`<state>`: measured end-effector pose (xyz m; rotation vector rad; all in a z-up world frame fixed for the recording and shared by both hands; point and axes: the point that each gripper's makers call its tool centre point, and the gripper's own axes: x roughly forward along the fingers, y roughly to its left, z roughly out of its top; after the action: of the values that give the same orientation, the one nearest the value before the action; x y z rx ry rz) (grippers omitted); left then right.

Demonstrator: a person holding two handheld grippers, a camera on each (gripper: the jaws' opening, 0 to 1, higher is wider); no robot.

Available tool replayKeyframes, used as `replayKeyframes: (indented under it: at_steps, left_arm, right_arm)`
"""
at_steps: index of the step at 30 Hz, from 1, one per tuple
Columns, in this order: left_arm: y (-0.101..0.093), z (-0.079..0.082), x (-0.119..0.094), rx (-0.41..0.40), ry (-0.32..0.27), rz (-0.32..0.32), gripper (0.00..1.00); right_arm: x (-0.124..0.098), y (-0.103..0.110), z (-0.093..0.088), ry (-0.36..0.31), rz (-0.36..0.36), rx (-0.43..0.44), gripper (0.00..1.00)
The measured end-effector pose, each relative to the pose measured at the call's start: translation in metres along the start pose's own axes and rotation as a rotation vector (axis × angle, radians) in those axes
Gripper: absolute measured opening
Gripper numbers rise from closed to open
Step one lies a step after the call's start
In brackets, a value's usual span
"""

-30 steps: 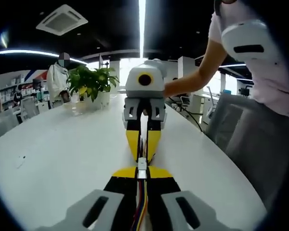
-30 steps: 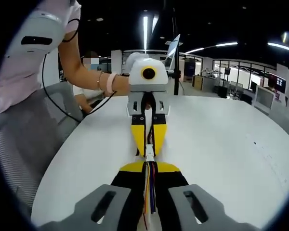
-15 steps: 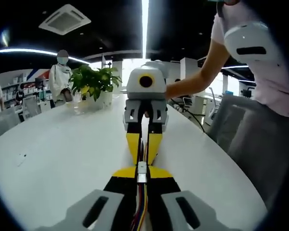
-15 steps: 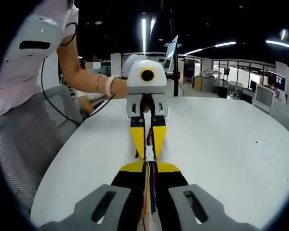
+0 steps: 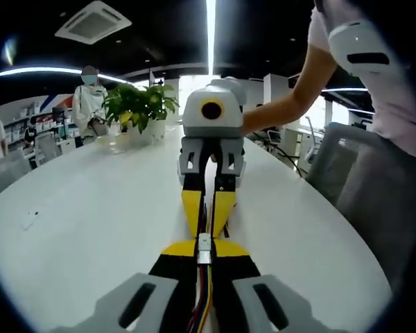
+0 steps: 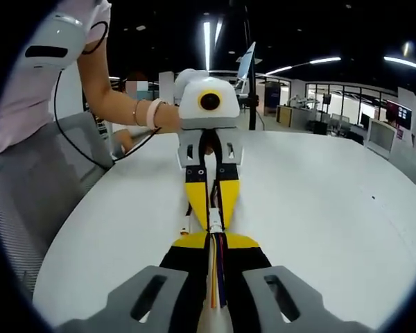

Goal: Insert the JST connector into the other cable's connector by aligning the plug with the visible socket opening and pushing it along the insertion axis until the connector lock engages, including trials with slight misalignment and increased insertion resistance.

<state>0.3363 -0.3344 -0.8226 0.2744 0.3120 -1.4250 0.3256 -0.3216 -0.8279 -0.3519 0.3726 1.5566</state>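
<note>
A white oval table (image 5: 90, 208) in an open office is shown, with a potted plant (image 5: 140, 111) at its far end. The left gripper (image 5: 204, 255) is seen closed on a multicoloured ribbon cable (image 5: 203, 305), whose white JST connector (image 5: 204, 245) protrudes from the jaw tips; the right gripper (image 6: 215, 234) is likewise clamped on its own cable (image 6: 215, 277) and white connector (image 6: 215, 221). The two housings are met tip to tip above the table. Whether the lock is engaged cannot be told. Slight angular misalignment under push could cause jamming, bent pins, or cable slippage through the jaws.
</note>
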Motion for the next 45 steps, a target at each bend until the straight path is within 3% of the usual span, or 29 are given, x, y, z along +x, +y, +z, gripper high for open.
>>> replayKeyframes:
  at_steps: [7, 9, 19, 31, 35, 45]
  left_arm:
    - [0.004, -0.009, 0.003, -0.002, 0.022, 0.003, 0.0]
    - [0.005, -0.013, 0.004, -0.035, 0.035, 0.001, 0.01]
    - [0.008, -0.018, 0.003, -0.016, 0.046, 0.011, 0.03]
    - [0.007, -0.02, 0.005, -0.028, 0.054, 0.012, 0.09]
    - [0.006, -0.02, 0.005, -0.037, 0.06, 0.018, 0.11]
    - [0.005, -0.018, 0.001, -0.034, 0.063, 0.023, 0.13]
  right_arm:
    - [0.004, -0.003, -0.007, 0.012, -0.001, -0.007, 0.04]
    - [0.005, -0.002, -0.008, 0.017, 0.004, -0.012, 0.04]
    - [0.005, -0.004, -0.014, 0.021, 0.004, -0.004, 0.04]
    - [0.006, -0.008, -0.018, 0.021, -0.008, 0.014, 0.05]
    - [0.006, -0.01, -0.021, 0.036, -0.027, 0.045, 0.1]
    - [0.01, -0.01, -0.02, 0.025, -0.033, 0.039, 0.13]
